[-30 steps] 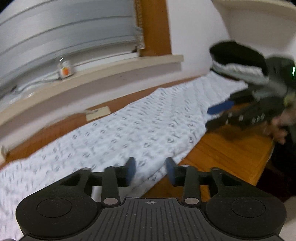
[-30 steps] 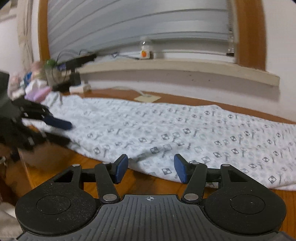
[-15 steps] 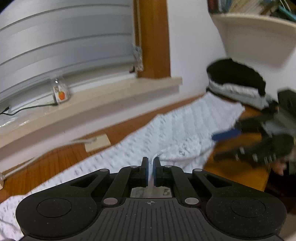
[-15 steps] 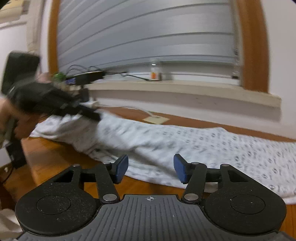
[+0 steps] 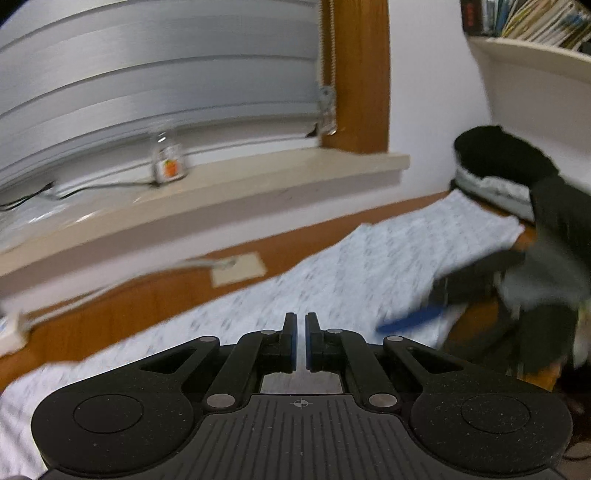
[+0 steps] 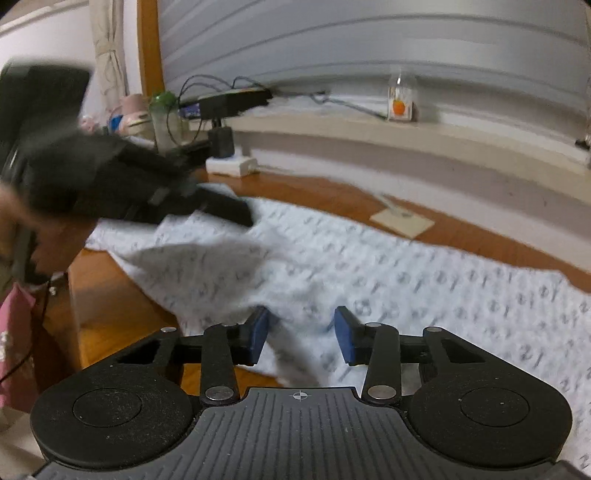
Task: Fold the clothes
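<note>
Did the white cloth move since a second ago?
Yes. The left gripper has lifted the cloth's near edge off the table, toward the windowsill.

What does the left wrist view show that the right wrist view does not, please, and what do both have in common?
Only the left wrist view shows the bookshelf, the dark pile of clothes at the garment's far end, and the left gripper shut on a pinch of the white patterned garment.

Only the right wrist view shows the black device with cables on the sill, the green-topped bottle, and the right gripper, jaws closing around a raised fold, not yet pressing it.

Both show the garment on the wooden table, the small orange-labelled bottle and the beige card.
</note>
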The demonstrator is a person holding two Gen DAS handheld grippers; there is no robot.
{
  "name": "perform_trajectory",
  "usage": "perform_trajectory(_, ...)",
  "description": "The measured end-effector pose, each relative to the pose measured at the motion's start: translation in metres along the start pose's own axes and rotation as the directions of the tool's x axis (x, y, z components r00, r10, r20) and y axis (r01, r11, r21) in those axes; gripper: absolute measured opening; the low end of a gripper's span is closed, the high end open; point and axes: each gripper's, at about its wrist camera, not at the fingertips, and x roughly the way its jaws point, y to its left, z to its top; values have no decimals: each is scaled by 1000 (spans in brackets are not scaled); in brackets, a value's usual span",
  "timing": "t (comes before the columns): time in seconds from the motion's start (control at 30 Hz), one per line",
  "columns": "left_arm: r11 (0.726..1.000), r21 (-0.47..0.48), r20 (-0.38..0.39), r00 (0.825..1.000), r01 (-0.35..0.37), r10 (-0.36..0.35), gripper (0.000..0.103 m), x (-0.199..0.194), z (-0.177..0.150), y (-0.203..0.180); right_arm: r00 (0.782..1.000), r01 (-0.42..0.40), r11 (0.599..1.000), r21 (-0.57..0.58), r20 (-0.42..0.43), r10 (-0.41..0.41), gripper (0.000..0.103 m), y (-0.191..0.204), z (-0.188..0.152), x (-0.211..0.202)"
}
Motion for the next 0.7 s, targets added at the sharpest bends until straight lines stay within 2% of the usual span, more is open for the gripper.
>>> perform_trajectory(0.03, 1000, -1, -2, 1000, -4, 4, 8, -6, -8, -4, 1000, 1, 1000, -2, 1, -1, 41, 1, -1, -1)
perform_trajectory(0.2, 999, 38, -20, 999, 36, -36, 8, -18, -37, -30, 1000, 17, 1000, -18, 4, -17, 41, 4, -3, -4)
perform_trajectory(0.23, 998, 52, -28, 999, 34, -33, 21, -16, -40, -35, 1000, 21, 1000, -16, 1, -21, 41, 3, -3, -3)
perform_trajectory(0.27, 997, 70, -34, 999, 21, -18, 39, -12, -42, -38, 1000, 18, 1000, -11, 2, -18, 41, 2, -3, -3)
perform_trajectory(0.3, 996, 88, -41, 999, 8, -4, 46, -8, -44, -42, 1000, 20, 1000, -7, 7, -20, 41, 2, -2, -4)
perform_trajectory(0.33, 994, 107, -47, 999, -5, 10, 50, -4, -46, -46, 1000, 21, 1000, -3, 12, -21, 41, 1, -2, -5)
perform_trajectory(0.43, 992, 127, -66, 998, -11, 19, 50, 6, -51, -50, 999, 33, 999, 0, 32, -33, 41, 2, -3, -10)
perform_trajectory(0.5, 991, 136, -68, 997, -16, 25, 49, 10, -52, -50, 998, 39, 999, -1, 46, -39, 41, 4, -4, -14)
perform_trajectory(0.53, 989, 148, -62, 997, -27, 36, 42, 11, -52, -50, 998, 41, 999, -2, 53, -40, 42, 5, -4, -16)
perform_trajectory(0.57, 987, 158, -56, 997, -41, 50, 21, 12, -51, -49, 997, 42, 999, -3, 59, -42, 42, 6, -5, -18)
perform_trajectory(0.6, 986, 158, -48, 997, -49, 57, 11, 11, -49, -47, 997, 42, 999, -6, 65, -41, 42, 7, -6, -21)
perform_trajectory(0.63, 988, 147, -37, 998, -46, 52, 6, 8, -45, -43, 996, 44, 999, -11, 73, -43, 42, 10, -7, -25)
perform_trajectory(0.7, 995, 97, -3, 1000, -18, 18, 6, -2, -34, -31, 996, 33, 999, -15, 89, -31, 42, 15, -9, -33)
